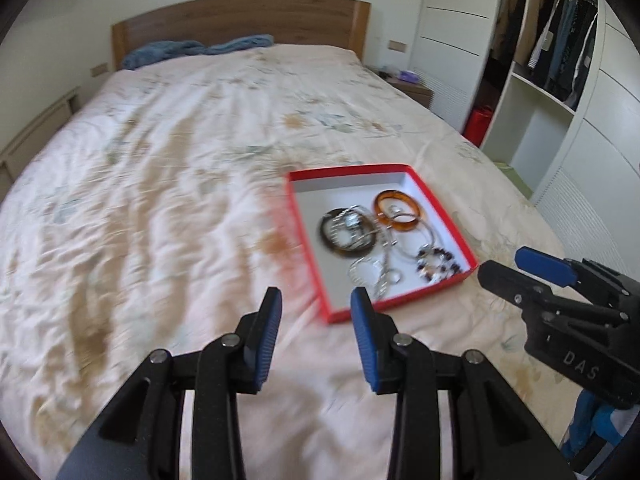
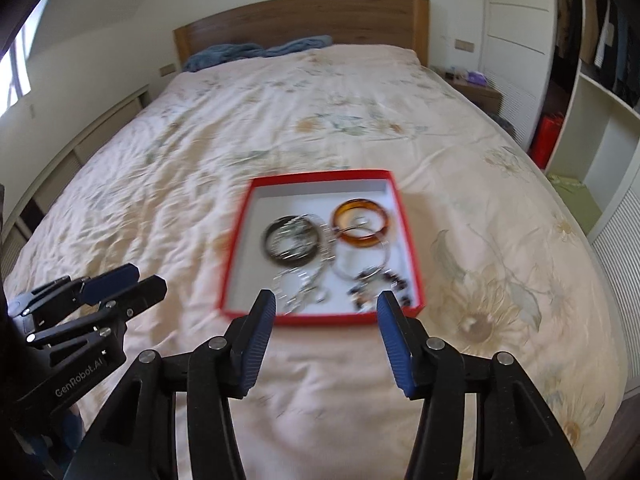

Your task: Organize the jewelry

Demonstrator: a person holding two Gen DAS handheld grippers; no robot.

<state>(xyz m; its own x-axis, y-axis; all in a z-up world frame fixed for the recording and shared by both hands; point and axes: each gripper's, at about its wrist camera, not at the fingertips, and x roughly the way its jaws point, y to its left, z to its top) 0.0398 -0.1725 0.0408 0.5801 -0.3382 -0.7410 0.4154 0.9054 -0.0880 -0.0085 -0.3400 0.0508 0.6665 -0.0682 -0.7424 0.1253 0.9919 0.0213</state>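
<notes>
Your biggest risk lies in the tangle at the near side of the red box [image 2: 320, 318]: the silver chains [image 2: 298, 286] cross over the dark bangle [image 2: 290, 242] and run toward the beaded bracelet [image 2: 378, 282], so if you pinch one link you may drag its neighbours up with it or tip them over the low cardboard wall onto the bed [image 2: 240, 128]. The quilt is soft, rumpled cotton with a faded flower print, so the light box could skid or tilt on it if you nudge a wall, and a thin chain dropped there would be hard to spot. The box sits on the bed at about twelve o'clock from your right gripper [image 2: 326, 308] and at about one o'clock from your left gripper [image 1: 316, 304]. Both pairs of fingers stand roughly half open and hold nothing; their blue ribbed pads should bite well on the smooth, glossy amber bangle [image 2: 362, 224] at the box's far right, a rigid hoop, but could slip on fine metal links. The clear thin ring [image 2: 360, 260] beside the beads looks hard and slick, likely to roll. The pieces are blurred, so judge clasps and small parts with care.
</notes>
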